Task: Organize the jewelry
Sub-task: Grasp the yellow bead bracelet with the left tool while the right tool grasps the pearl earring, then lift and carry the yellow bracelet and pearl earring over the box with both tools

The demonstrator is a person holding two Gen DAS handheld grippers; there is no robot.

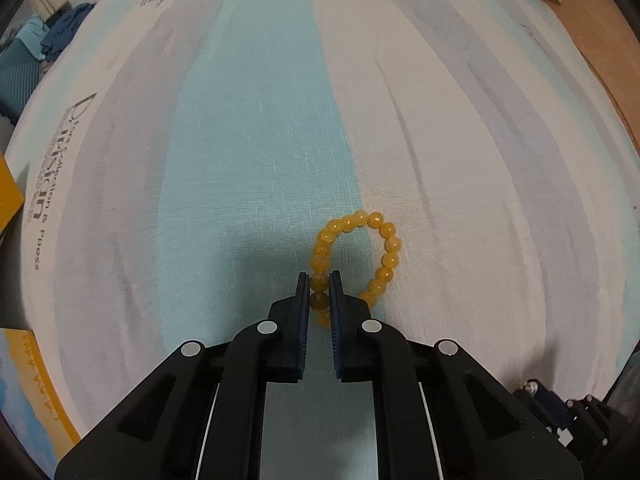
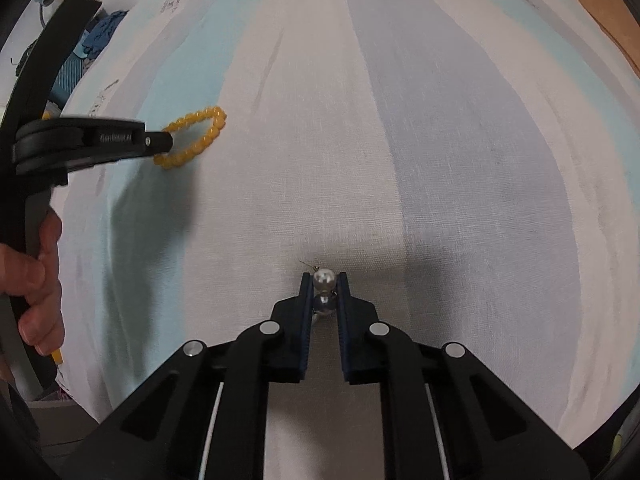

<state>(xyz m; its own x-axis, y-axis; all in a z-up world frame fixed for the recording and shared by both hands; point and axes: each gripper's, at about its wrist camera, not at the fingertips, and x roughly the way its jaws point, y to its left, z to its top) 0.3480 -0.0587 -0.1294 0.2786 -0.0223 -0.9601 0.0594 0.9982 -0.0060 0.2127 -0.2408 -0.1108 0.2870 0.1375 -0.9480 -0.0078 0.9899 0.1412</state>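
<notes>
The left gripper [image 1: 319, 280] has its jaws pinching the near side of a yellow bead bracelet [image 1: 390, 258]; two beads sit darkened between the blue pads [image 1: 335, 320], and the rest of the loop lies ahead and to the right on the striped cloth [image 1: 240, 140]. The bracelet straddles the line between a turquoise stripe and a white one. From the right wrist view, the same gripper [image 2: 170, 145] reaches in from the left edge, with the bracelet [image 2: 208, 128] hanging off its tip and resting on the cloth [image 2: 440, 120], and the person's left hand [image 2: 38, 276] gripping the handle below.

The right gripper [image 2: 324, 282] has its jaws pressed onto a pearl earring [image 2: 324, 279]: one white pearl sits at the fingertips, a greyer bead is just behind it, and a thin wire pokes out to the left. It is well apart from the bracelet.

A yellow box [image 1: 10, 194] lies at the left edge of the left wrist view.
</notes>
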